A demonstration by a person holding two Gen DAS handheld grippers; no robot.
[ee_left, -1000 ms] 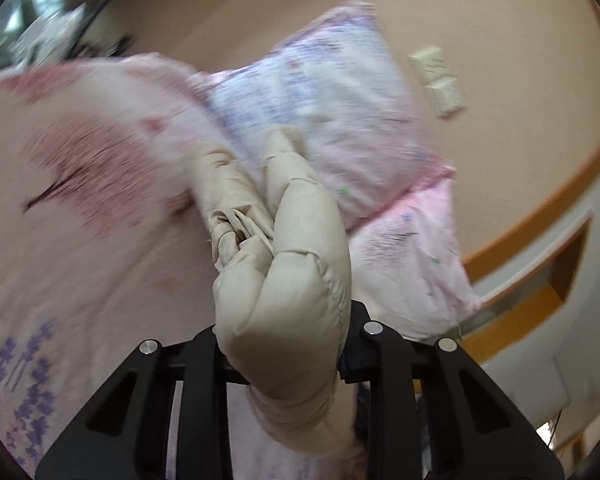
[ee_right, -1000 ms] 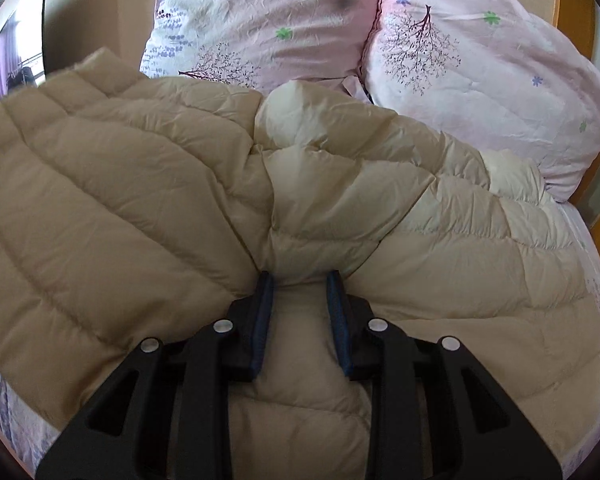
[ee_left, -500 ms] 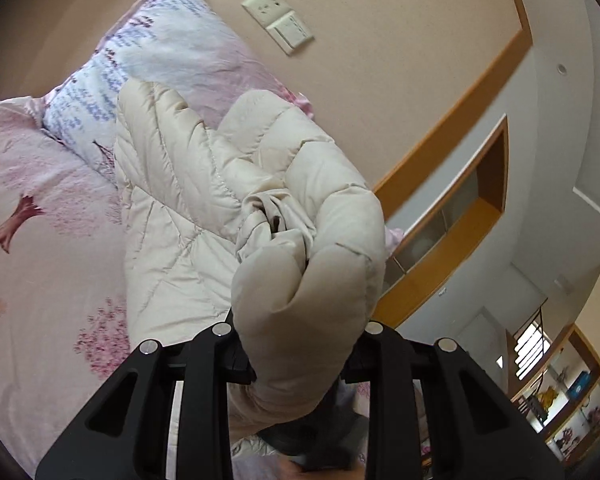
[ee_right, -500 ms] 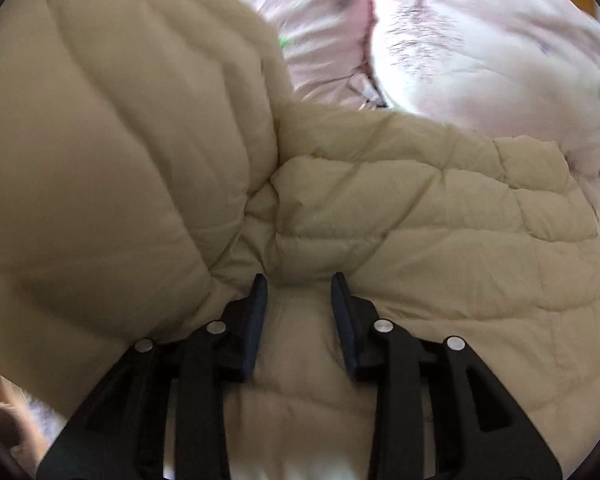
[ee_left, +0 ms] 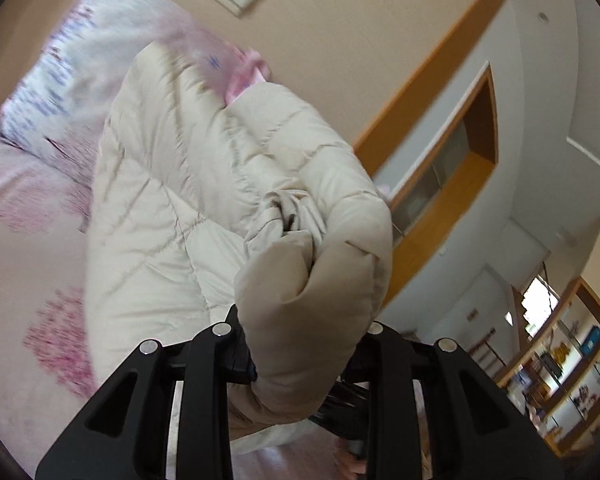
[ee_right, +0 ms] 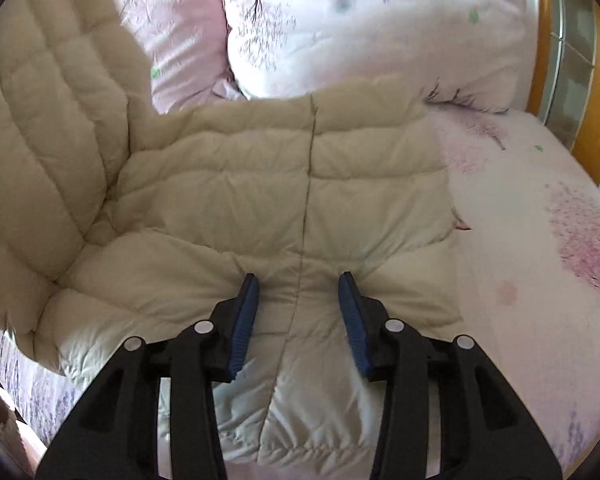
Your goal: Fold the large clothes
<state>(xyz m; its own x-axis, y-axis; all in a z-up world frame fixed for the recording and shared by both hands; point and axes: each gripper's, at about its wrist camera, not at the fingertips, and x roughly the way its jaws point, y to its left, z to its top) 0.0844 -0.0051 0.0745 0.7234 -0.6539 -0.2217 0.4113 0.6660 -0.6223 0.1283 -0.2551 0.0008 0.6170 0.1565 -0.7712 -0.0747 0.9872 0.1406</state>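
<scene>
A cream quilted coat [ee_right: 284, 184] lies across the bed [ee_right: 540, 248], its top edge touching 2 pink pillows [ee_right: 360, 20] at the headboard end. The left tongs [ee_left: 304, 344] pinch a bunched sleeve, lifted to fold inward. The right tongs [ee_right: 298, 312] hover spread over the centre seam.

Beige quilted jacket [ee_right: 284, 184], one side lifted
</scene>
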